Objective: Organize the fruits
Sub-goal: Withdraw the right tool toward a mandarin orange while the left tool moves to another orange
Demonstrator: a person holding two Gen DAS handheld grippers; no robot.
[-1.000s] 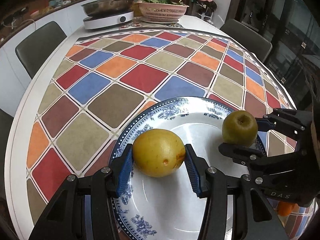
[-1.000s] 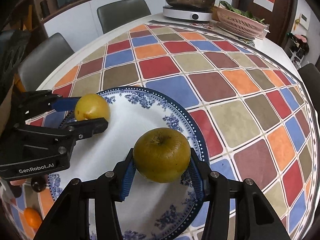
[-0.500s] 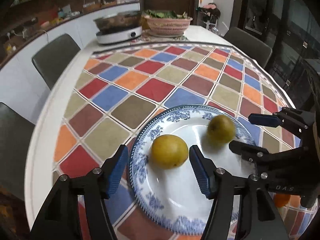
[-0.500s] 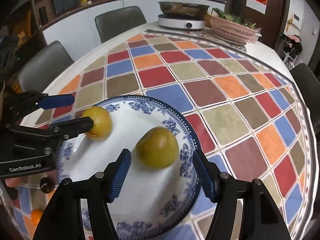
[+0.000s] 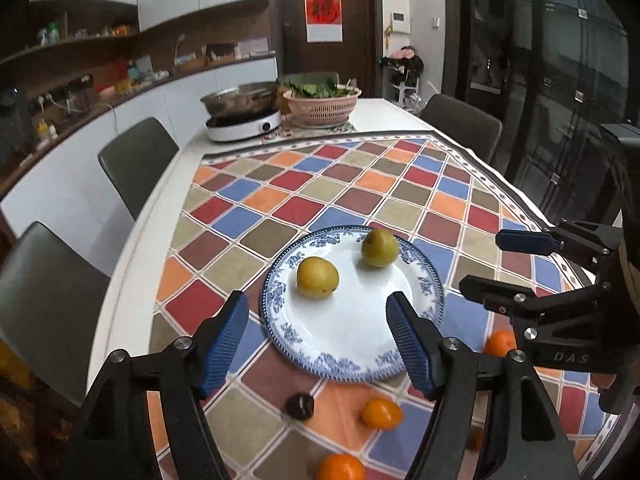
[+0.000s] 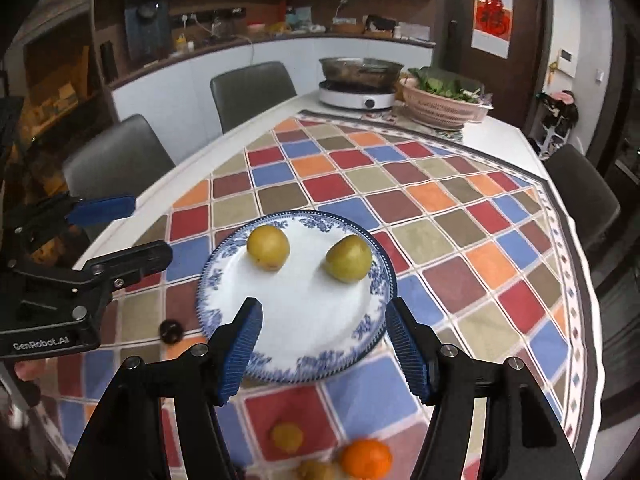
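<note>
A blue-and-white plate (image 5: 352, 360) (image 6: 312, 320) lies on the chequered tablecloth. On it rest a yellow pear (image 5: 317, 278) (image 6: 267, 247) and a greener pear (image 5: 380, 247) (image 6: 347, 258), a little apart. My left gripper (image 5: 317, 297) (image 6: 150, 226) hovers above the plate's near-left side, its jaws opening with nothing between them. My right gripper (image 6: 323, 304) (image 5: 482, 262) is open above the plate's near-right side, also holding nothing. Several small oranges (image 5: 381, 413) (image 6: 365, 458) and a dark fruit (image 5: 299, 406) (image 6: 171, 330) lie loose on the cloth in front of the plate.
At the table's far end stand an induction cooker with a steel pan (image 5: 242, 122) and a pink basket of greens (image 5: 322, 106). Dark chairs (image 5: 138, 160) line the left side, another (image 5: 460, 122) the right. The white table edge (image 5: 132, 248) runs close by on the left.
Both grippers let go of their pears, opened wider, and pulled back and up from the plate. The pears stay on the plate; loose fruit in front has come into view.
</note>
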